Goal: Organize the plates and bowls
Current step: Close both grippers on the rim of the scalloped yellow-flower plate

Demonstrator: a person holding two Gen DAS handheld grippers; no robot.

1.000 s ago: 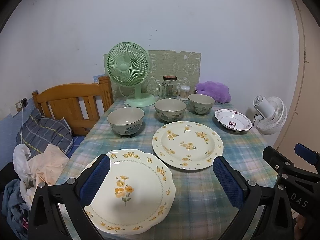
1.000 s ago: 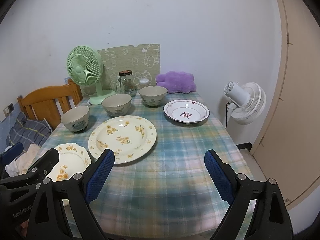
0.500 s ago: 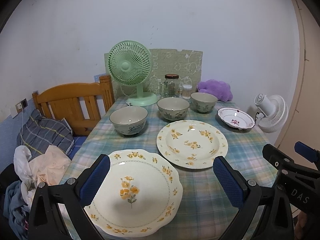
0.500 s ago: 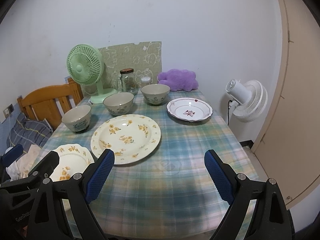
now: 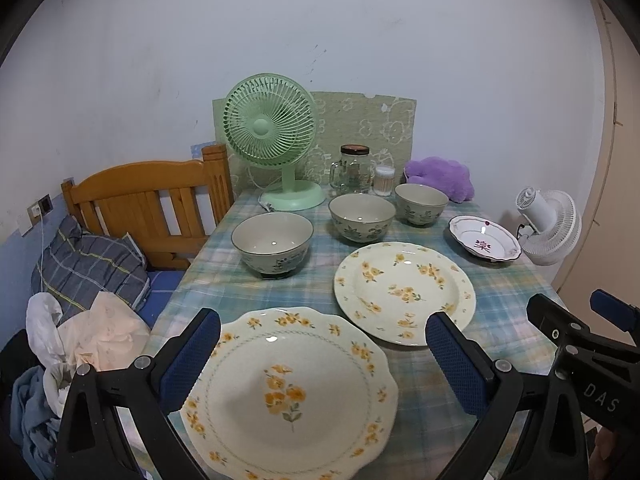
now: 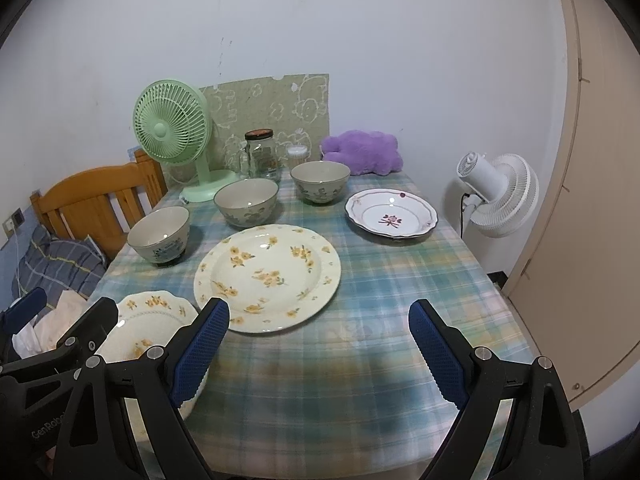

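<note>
On the plaid tablecloth [image 6: 360,360] lie a scalloped yellow-flower plate [image 5: 288,392] at the near left, a round yellow-flower plate [image 5: 404,292] in the middle and a small red-motif dish [image 6: 392,212] at the far right. Three grey-green floral bowls [image 5: 274,244] [image 5: 362,216] [image 5: 421,202] stand in a row behind them. My left gripper [image 5: 320,364] hovers open over the scalloped plate. Over bare cloth at the front, my right gripper [image 6: 320,352] is open too, with the round plate [image 6: 268,276] just ahead of its left finger.
A green desk fan [image 5: 276,148], a glass jar [image 5: 354,168], a small container [image 5: 384,180] and a purple plush [image 5: 438,178] line the wall side. A white fan [image 6: 498,196] stands off the table's right edge. A wooden headboard [image 5: 152,196] and bedding [image 5: 88,264] lie to the left.
Both grippers have moved forward and a little lower toward the table, so plates and bowls look larger. Both stay open. Nothing on the table has shifted.
</note>
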